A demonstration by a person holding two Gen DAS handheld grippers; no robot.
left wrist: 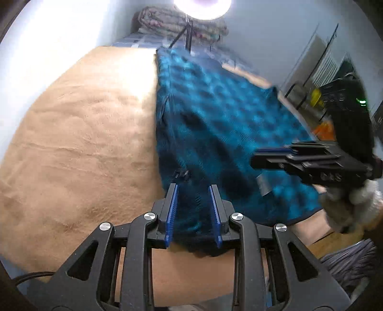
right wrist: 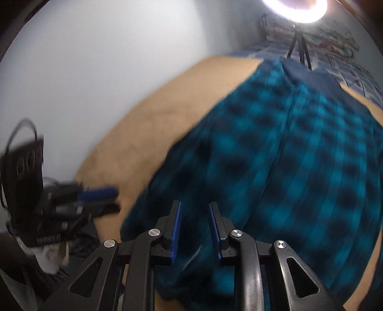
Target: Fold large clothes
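Observation:
A large blue-and-black checked garment (left wrist: 222, 124) lies spread lengthwise on a tan blanket (left wrist: 79, 148). My left gripper (left wrist: 194, 189) is open, its blue-padded fingers over the garment's near edge, nothing between them. My right gripper (left wrist: 263, 156) shows at the right of the left wrist view, held sideways above the garment's right side in a gloved hand. In the right wrist view the garment (right wrist: 299, 162) fills the frame, blurred, and my right gripper (right wrist: 194, 205) is open over its near edge. My left gripper (right wrist: 105, 198) shows at the left there.
A ring light on a tripod (left wrist: 189, 36) stands at the far end of the bed, with folded floral bedding (left wrist: 172, 21) behind it. A white wall (right wrist: 95, 59) runs along the left. Shelving and clutter (left wrist: 318, 95) stand at the right.

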